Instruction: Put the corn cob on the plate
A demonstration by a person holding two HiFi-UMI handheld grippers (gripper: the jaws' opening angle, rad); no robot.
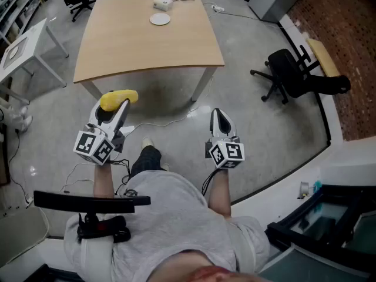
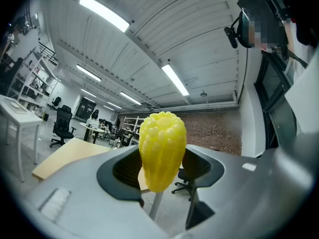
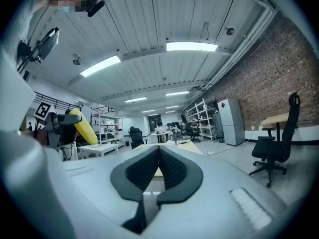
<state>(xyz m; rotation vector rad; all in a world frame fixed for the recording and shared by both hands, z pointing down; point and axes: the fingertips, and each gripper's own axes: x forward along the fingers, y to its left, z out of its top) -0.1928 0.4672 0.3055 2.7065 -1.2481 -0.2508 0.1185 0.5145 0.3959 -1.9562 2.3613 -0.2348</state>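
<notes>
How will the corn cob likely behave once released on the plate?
The corn cob looks stiff, jutting unbent from the left tongs. Its rounded, tapered shape may roll on the plate. Glossy kernels could slip.

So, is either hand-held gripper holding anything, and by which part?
The left hand-held gripper holds the corn cob, pads on its lower half; right hand-held gripper shut, empty.

Both level: left claw point(image 2: 162, 154) clamped, right claw point(image 3: 159, 158) closed.
</notes>
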